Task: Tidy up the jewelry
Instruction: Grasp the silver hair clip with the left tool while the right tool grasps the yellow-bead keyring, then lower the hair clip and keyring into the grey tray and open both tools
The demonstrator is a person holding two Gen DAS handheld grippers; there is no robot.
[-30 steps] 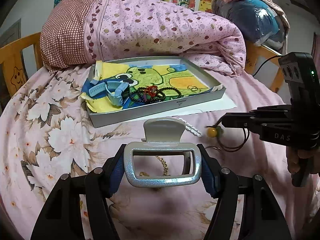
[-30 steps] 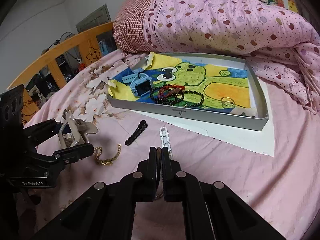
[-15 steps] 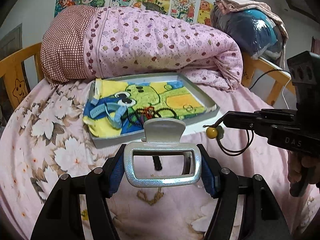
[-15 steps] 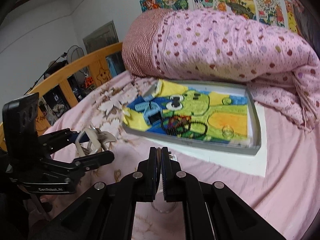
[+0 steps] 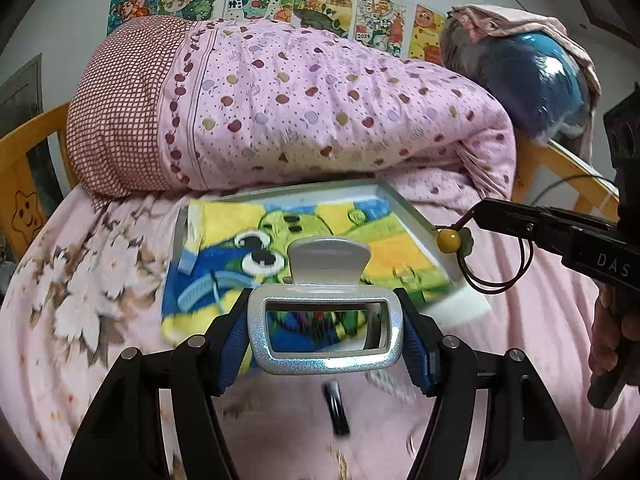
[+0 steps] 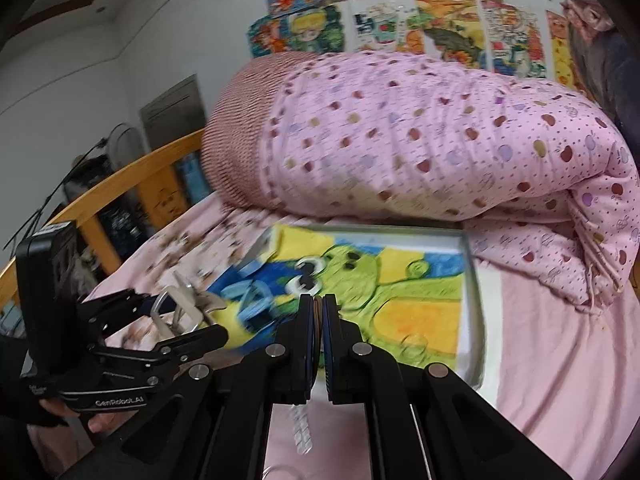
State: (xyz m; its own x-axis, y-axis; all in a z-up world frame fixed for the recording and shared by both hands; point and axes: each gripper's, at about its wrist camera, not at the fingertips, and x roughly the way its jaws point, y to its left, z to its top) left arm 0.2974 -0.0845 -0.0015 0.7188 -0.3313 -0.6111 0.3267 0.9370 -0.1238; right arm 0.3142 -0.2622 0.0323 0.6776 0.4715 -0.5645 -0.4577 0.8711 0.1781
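My left gripper (image 5: pixel 324 336) is shut on a silver glitter claw clip (image 5: pixel 328 264), held above the near edge of the grey tray (image 5: pixel 404 204). The tray is lined with a frog-print towel (image 5: pixel 320 220), and a blue watch (image 5: pixel 200 288) lies on it. My right gripper (image 5: pixel 480 210) is shut on a dark hair tie with a yellow bead (image 5: pixel 448 240), which dangles at the tray's right rim. In the right wrist view, my right gripper (image 6: pixel 319 308) pinches the cord. My left gripper (image 6: pixel 180 320) holds the clip (image 6: pixel 180 304) left of the tray (image 6: pixel 474 280).
A black hair clip (image 5: pixel 336 404), a white clip (image 5: pixel 390 384) and a gold chain (image 5: pixel 340 460) lie on the pink floral sheet below the grippers. A rolled pink quilt (image 5: pixel 320 112) lies behind the tray. A wooden bed rail (image 6: pixel 132 168) runs along the left.
Both grippers have risen and moved toward the tray, each still holding its item. The loose pieces on the sheet have slipped lower in the views.
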